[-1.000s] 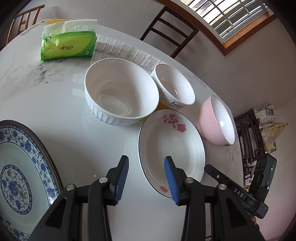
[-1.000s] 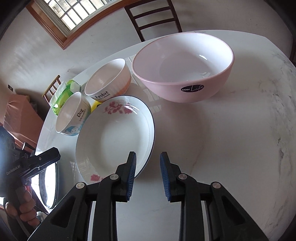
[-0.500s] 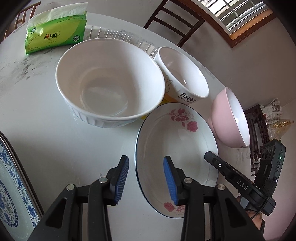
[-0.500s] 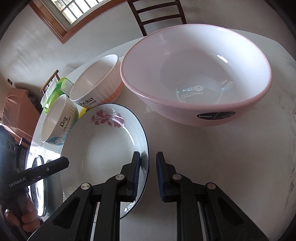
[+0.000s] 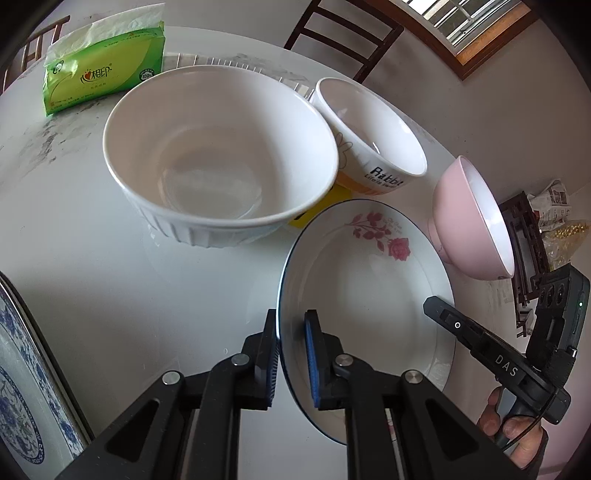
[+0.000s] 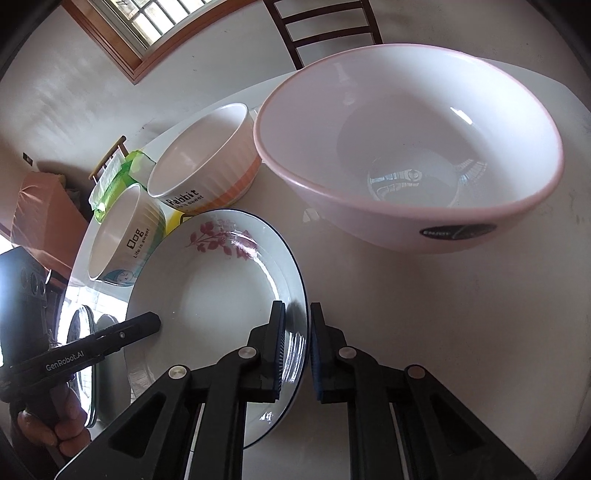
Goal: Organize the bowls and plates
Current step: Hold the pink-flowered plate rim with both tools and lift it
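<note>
A white plate with a pink rose and a dark rim lies on the white table. My left gripper is shut on the plate's left rim. My right gripper is shut on its right rim, one pad inside and one outside. A large white ribbed bowl stands behind the plate on the left. A "Rabbit" bowl stands next to it. A pink bowl stands to the right. A "Dog" bowl shows in the right wrist view.
A blue-patterned plate lies at the left edge. A green tissue pack lies at the back. A yellow item is under the bowls. A dark wooden chair stands behind the table.
Both grippers moved forward to the rose plate and closed on its opposite rims. The bowls have not moved.
</note>
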Motion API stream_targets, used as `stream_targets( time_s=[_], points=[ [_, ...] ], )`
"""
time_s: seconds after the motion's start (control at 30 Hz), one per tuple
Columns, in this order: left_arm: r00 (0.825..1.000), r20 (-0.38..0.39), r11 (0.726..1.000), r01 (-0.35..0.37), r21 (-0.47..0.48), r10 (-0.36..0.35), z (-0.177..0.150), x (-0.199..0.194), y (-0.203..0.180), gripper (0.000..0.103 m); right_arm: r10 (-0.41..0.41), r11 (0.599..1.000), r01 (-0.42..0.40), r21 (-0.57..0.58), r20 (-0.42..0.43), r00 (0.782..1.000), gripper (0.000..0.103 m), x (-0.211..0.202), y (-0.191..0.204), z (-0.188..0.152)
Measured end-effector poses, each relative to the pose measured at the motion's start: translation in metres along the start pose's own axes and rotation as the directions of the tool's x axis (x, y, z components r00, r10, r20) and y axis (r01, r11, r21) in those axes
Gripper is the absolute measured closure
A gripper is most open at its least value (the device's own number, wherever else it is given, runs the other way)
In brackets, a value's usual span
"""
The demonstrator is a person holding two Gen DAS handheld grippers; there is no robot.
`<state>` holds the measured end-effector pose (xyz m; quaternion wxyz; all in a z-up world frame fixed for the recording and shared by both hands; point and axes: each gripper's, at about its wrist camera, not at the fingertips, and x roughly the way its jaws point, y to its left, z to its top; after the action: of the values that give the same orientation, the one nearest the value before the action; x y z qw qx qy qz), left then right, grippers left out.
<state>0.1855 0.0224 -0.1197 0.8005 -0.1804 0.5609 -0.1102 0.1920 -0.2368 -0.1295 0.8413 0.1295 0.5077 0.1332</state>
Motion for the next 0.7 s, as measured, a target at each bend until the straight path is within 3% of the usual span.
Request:
stream_targets(
  time_s=[0.7],
  points=[
    [1.0, 0.004, 1.0, -0.012, 0.014, 0.012, -0.046, -0.035, 0.019, 0.09, -0.025, 0.999, 0.024, -0.032, -0.016, 1.0, 0.091, -0.02, 0.043, -0.062]
  ],
)
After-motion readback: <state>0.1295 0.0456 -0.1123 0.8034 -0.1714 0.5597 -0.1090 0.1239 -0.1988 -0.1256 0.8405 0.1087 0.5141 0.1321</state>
